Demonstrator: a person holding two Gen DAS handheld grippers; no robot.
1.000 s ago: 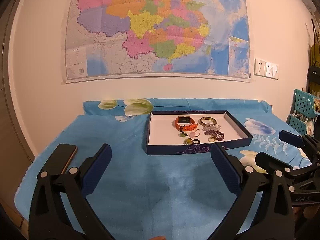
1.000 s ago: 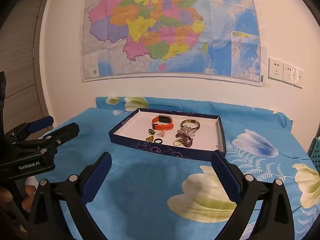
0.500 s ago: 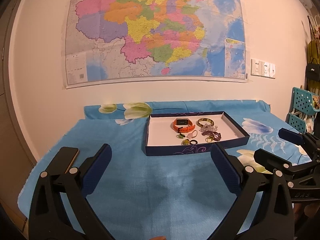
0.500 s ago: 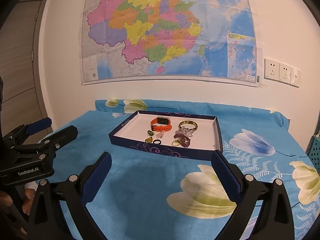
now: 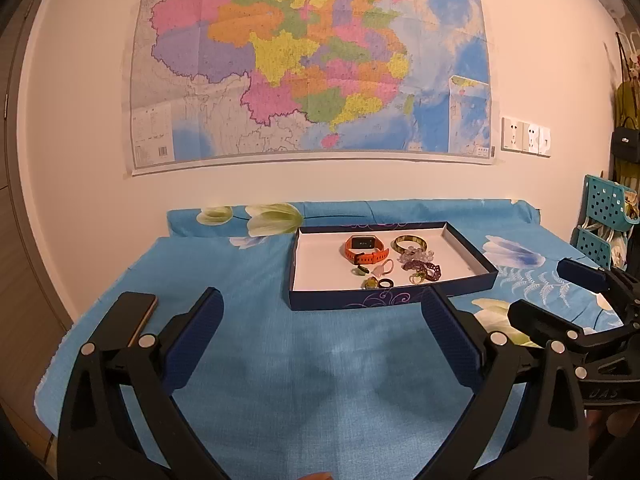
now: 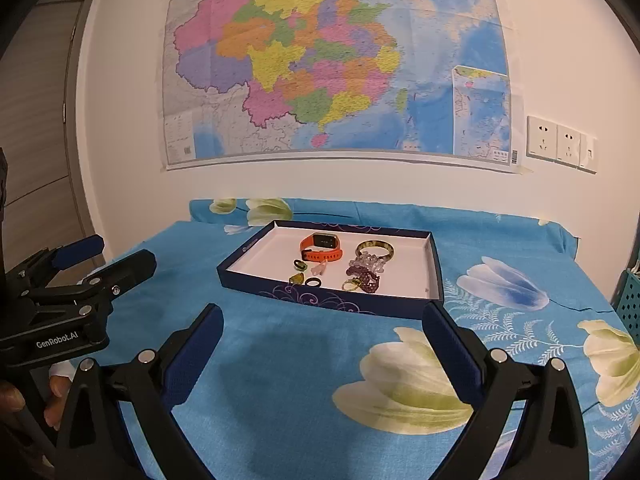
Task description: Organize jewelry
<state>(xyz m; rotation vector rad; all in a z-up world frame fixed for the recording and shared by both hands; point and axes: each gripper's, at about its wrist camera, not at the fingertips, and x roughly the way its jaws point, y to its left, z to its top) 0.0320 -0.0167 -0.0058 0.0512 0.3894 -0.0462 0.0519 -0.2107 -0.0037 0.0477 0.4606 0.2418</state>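
Both views sit slightly lower; tray point(image 5: 390, 302) holds watch point(image 5: 365, 249), bangle point(image 5: 409, 243), seemingly rings.

My left wrist view faces the wall map point(image 5: 312, 60) from low over the blue floral cloth point(image 5: 312, 360); my right looks likewise, slightly rightward; both share the dark shallow tray point(image 5: 360, 303) point(image 6: 320, 300).

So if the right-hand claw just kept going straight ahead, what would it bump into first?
Probably the near wall of the dark blue tray, which lies ahead of the open right gripper across bare blue cloth. If it is pointing lower, it would meet the cloth first; depth is hard to judge.
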